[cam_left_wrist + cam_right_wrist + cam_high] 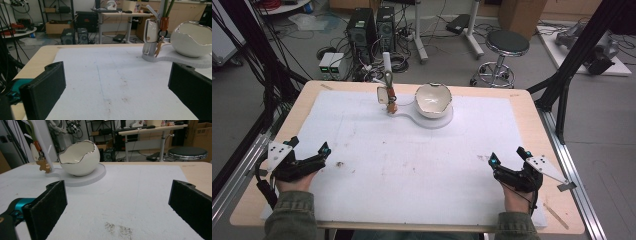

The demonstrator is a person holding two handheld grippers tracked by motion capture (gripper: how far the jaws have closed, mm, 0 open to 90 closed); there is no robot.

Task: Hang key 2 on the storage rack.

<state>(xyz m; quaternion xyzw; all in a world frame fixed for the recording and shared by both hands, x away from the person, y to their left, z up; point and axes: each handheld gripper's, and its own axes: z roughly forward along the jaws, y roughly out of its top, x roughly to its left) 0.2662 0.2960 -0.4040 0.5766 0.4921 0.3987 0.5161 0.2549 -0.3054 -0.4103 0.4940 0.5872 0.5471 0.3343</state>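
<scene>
Keys hang on a small stand at the far middle of the worktop, on the narrow end of a white base plate. From the left gripper view I see the bunch as a white fob, an orange tag and a brown gingerbread-shaped charm, all dangling against the post and clear of the plate. From the right gripper view the charm hangs just above the plate.

Just beside the stand, on the round end of the same plate, sits a white eggshell-shaped bowl with a jagged metallic rim, opening upward. I cannot tell whether anything lies inside.

A white mat covers most of the worktop, with faint brown marks and a dark speckled patch in front of my right tongs.

My left tongs rest near the front left of the mat, held by the left hand, jaws spread wide with nothing between them. My right tongs rest near the front right, held by the right hand, jaws likewise spread wide and gripping nothing. Both are well apart from the keys and bowl.

Beyond the worktop I note two computer towers and a black stool on the floor.
</scene>
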